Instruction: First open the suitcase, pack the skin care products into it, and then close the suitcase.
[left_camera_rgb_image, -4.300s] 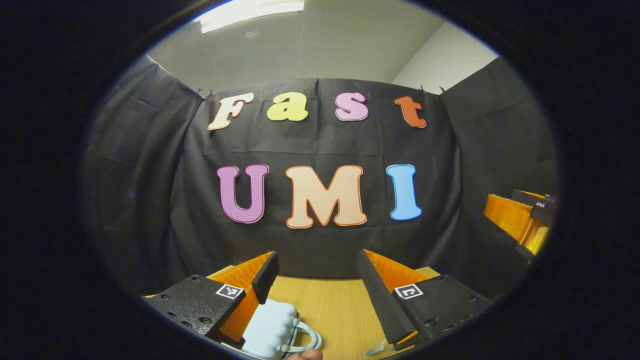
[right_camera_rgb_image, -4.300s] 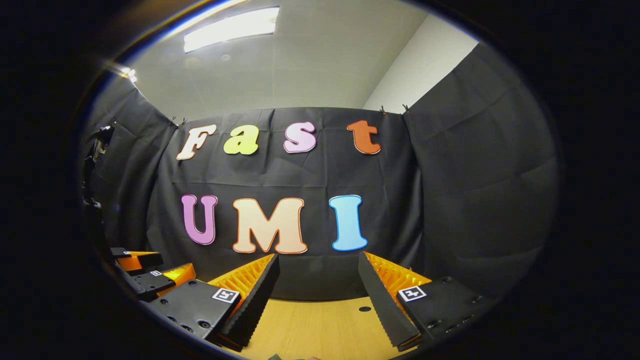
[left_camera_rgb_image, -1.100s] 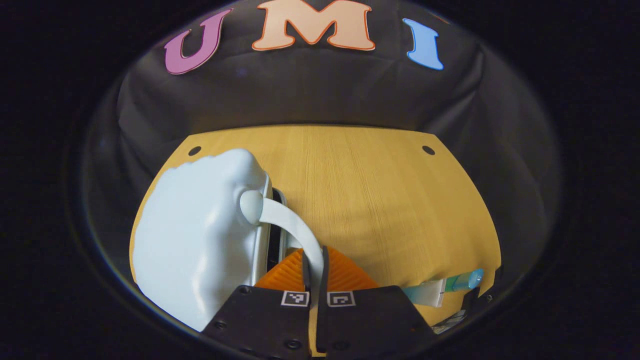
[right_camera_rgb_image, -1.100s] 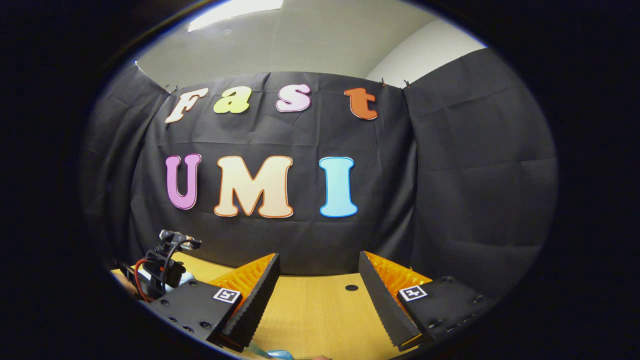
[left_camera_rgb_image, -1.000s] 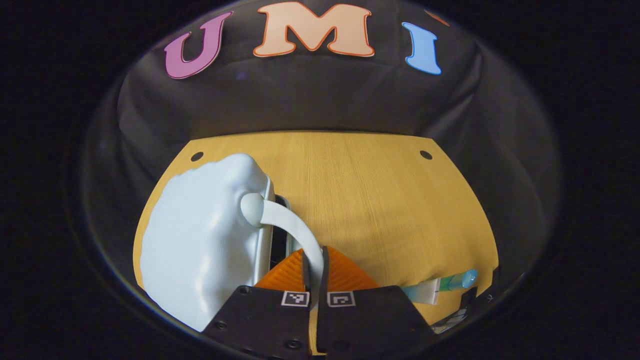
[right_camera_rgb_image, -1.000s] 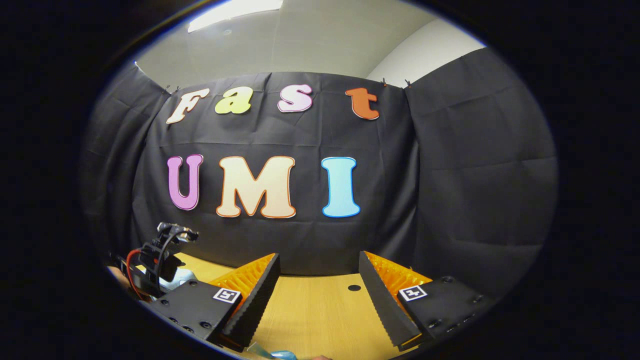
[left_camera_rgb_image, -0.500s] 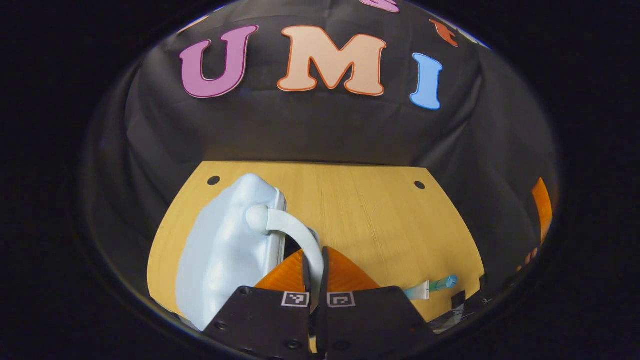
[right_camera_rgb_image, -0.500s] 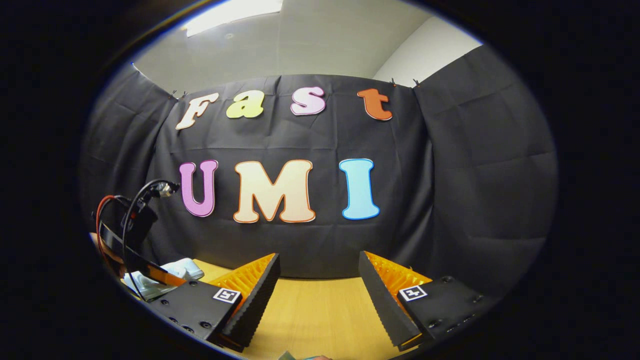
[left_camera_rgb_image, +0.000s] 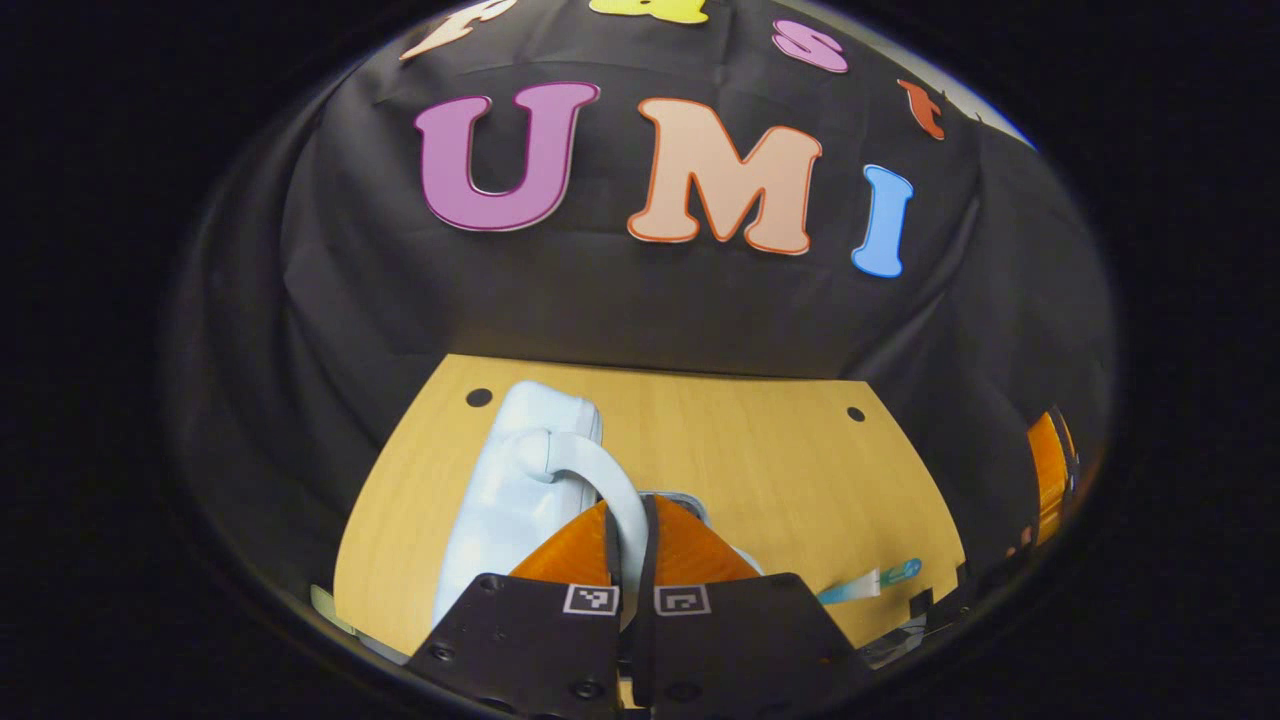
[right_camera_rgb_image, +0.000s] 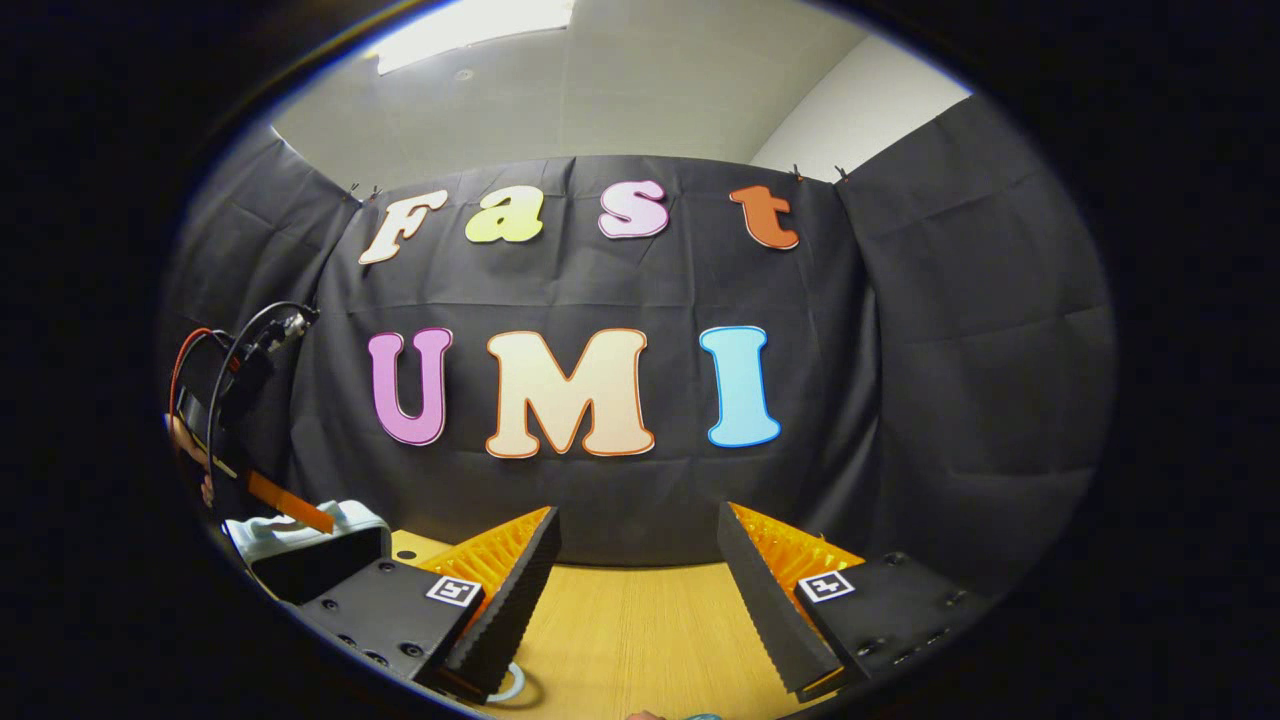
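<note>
My left claw (left_camera_rgb_image: 628, 530) is clamped on the pale blue suitcase's handle (left_camera_rgb_image: 600, 478), its fingers pressed together around the strap. The suitcase (left_camera_rgb_image: 505, 500) sits on the left part of the tabletop (left_camera_rgb_image: 780, 470); whether its lid is lifting I cannot tell. I judge the opening step only begun. A skin care tube (left_camera_rgb_image: 868, 582) lies on the tabletop to the right, well apart from the suitcase, unpacked. My right claw (right_camera_rgb_image: 638, 560) hangs above the tabletop, fingers spread wide, holding nothing. Packing and closing remain.
</note>
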